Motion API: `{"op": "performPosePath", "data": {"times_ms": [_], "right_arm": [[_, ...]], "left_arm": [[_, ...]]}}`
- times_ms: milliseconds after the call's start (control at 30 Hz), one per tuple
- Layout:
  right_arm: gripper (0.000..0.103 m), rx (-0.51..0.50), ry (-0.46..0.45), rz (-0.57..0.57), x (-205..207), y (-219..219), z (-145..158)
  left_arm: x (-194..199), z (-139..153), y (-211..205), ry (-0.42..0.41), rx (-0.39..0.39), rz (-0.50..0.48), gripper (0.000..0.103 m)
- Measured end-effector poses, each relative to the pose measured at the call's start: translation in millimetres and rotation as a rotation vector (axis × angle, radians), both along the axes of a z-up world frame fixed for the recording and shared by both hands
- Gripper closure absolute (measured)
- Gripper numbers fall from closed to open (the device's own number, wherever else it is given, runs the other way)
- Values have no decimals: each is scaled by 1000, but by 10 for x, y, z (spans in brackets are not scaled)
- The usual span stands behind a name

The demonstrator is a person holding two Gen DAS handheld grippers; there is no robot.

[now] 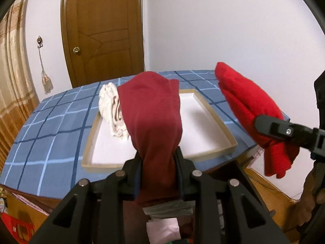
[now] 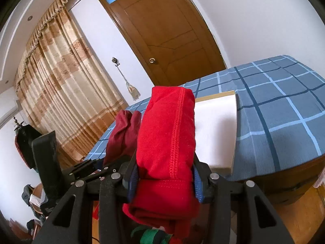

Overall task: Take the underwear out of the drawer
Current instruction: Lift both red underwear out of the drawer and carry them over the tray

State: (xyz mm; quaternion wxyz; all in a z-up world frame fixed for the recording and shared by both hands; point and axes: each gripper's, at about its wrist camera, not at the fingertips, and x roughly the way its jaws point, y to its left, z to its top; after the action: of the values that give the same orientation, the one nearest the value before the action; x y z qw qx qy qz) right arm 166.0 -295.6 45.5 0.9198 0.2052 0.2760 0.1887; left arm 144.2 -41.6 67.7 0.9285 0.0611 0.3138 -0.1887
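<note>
My left gripper (image 1: 159, 174) is shut on a folded dark red underwear (image 1: 151, 118) and holds it up above the near edge of the bed. My right gripper (image 2: 164, 174) is shut on a folded bright red underwear (image 2: 168, 134), also held in the air. In the left wrist view the bright red underwear (image 1: 249, 105) hangs at the right, over the bed's corner. In the right wrist view the dark red underwear (image 2: 124, 134) shows to the left. A flat white box (image 1: 205, 126) lies on the bed with a white crumpled cloth (image 1: 111, 109) in it. The drawer is not in view.
The bed (image 1: 50, 126) has a blue checked cover. A brown wooden door (image 1: 103, 30) stands behind it, with a beige curtain (image 2: 61, 85) at the left. More folded clothes (image 1: 166, 209) lie below my left gripper.
</note>
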Motion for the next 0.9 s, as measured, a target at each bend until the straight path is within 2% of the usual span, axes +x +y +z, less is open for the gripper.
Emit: {"op": "performPosePath", "data": {"times_ms": [633, 900], "right_arm": [[56, -51, 36, -79, 855, -98, -113], [56, -95, 69, -97, 1281, -119, -164]], "left_arm": [[779, -88, -441, 39, 3, 12, 77], [1142, -183, -606, 87, 8, 23, 77]]}}
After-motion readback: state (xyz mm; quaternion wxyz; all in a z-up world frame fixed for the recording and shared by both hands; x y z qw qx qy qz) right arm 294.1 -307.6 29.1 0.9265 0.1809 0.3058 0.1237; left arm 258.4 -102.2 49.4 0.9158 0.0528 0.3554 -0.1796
